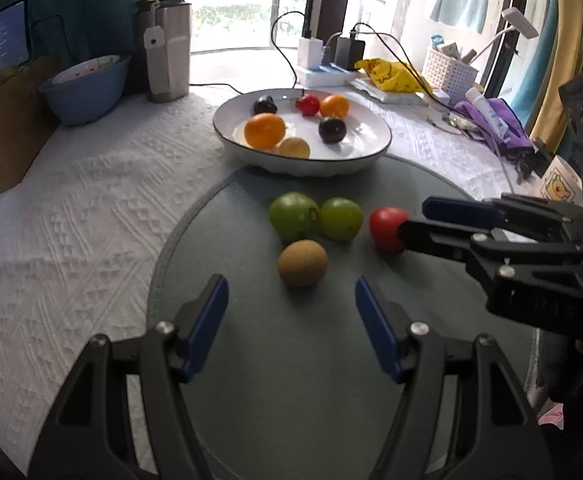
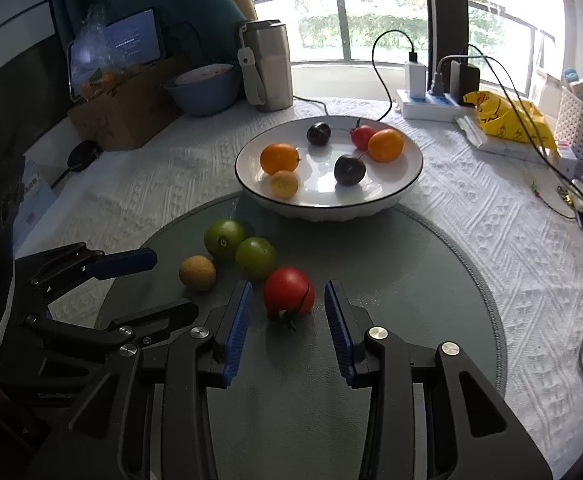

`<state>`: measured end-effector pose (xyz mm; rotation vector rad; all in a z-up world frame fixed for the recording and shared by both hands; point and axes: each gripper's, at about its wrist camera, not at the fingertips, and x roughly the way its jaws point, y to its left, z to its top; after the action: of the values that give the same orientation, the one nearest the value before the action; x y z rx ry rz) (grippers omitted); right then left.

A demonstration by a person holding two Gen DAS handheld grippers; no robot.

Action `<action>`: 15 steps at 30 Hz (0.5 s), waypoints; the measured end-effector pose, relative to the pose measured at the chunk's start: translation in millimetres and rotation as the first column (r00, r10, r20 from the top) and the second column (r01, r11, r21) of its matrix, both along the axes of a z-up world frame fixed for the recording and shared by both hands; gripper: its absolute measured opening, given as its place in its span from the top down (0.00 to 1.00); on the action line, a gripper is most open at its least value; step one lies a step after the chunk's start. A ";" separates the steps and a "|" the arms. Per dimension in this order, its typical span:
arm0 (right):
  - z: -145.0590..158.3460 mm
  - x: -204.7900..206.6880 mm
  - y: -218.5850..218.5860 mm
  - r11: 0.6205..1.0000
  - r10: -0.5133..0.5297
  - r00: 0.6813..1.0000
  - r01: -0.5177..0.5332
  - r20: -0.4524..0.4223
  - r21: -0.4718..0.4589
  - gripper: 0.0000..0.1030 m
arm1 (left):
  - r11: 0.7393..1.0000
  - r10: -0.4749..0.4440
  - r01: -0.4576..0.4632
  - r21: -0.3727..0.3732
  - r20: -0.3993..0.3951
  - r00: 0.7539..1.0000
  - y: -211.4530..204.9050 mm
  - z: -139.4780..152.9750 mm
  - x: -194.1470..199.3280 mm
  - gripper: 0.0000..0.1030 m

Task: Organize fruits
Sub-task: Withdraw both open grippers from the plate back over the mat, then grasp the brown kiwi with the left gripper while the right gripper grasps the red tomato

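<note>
While spread, right tongs (image 2: pixel 287 308) flank tomato (image 2: pixel 288 295).

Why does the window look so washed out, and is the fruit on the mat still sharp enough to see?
Both wrist views: backlit window blown out, fisheye bending the edges. Right wrist view: red tomato crisp between the open right gripper. Left wrist view: kiwi slightly soft ahead of the open left gripper.
</note>
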<state>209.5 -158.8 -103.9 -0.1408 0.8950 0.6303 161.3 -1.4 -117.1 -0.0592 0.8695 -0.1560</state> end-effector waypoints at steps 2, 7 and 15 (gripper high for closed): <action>-1.6 3.1 -0.7 1.000 0.002 1.000 -0.002 -0.008 0.003 0.61 | 1.000 -0.001 0.001 0.003 -0.003 1.000 -1.6 -1.2 3.1 0.35; -6.7 9.8 1.8 1.000 0.019 0.999 -0.018 -0.030 0.010 0.61 | 1.000 -0.008 0.008 0.012 -0.008 1.000 -5.6 -2.0 10.7 0.35; -14.3 18.4 3.8 0.999 0.032 0.998 -0.031 -0.057 0.012 0.61 | 1.000 -0.018 0.018 0.015 -0.021 1.000 -7.4 -4.8 19.7 0.58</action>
<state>227.9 -155.0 -118.2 -0.1271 0.9460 0.6711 180.9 -8.8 -122.0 -0.0393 0.8925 -0.1661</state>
